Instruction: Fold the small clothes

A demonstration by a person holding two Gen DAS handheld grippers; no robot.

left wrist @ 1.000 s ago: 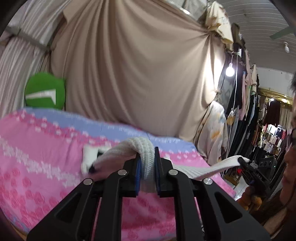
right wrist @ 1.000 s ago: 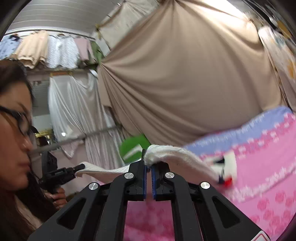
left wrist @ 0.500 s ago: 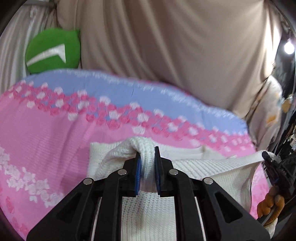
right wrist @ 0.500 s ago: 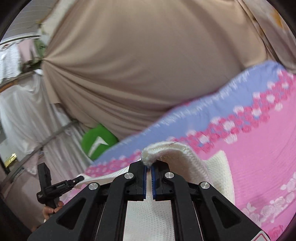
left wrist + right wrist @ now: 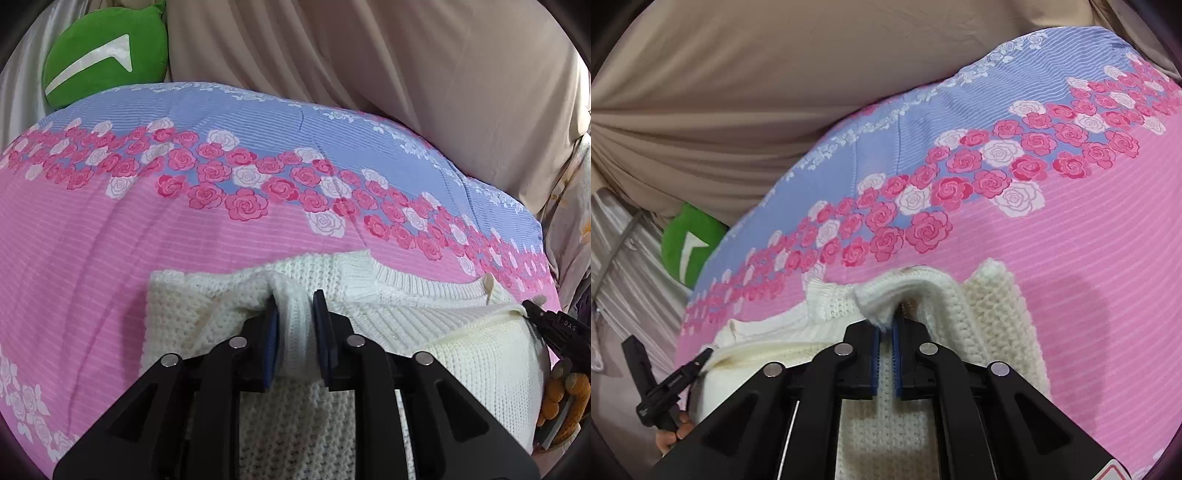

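A small white knitted sweater (image 5: 424,302) lies on the pink and blue rose-print bedspread (image 5: 184,229). My left gripper (image 5: 294,310) is shut on a bunched fold of the sweater at its far edge, low over the bed. My right gripper (image 5: 885,330) is shut on another fold of the same sweater (image 5: 993,317), also low over the bedspread (image 5: 1071,229). Each gripper shows at the edge of the other's view, the right one (image 5: 554,325) pinching the sweater's right side, the left one (image 5: 668,384) its left side.
A green round cushion (image 5: 99,51) with a white mark sits at the far left corner of the bed, also in the right wrist view (image 5: 690,243). A beige curtain (image 5: 369,55) hangs behind the bed. Patterned fabric (image 5: 576,206) hangs at the right.
Both grippers have come down from mid-air to the bed with the sweater held between them. The sweater now lies spread on the bedspread.
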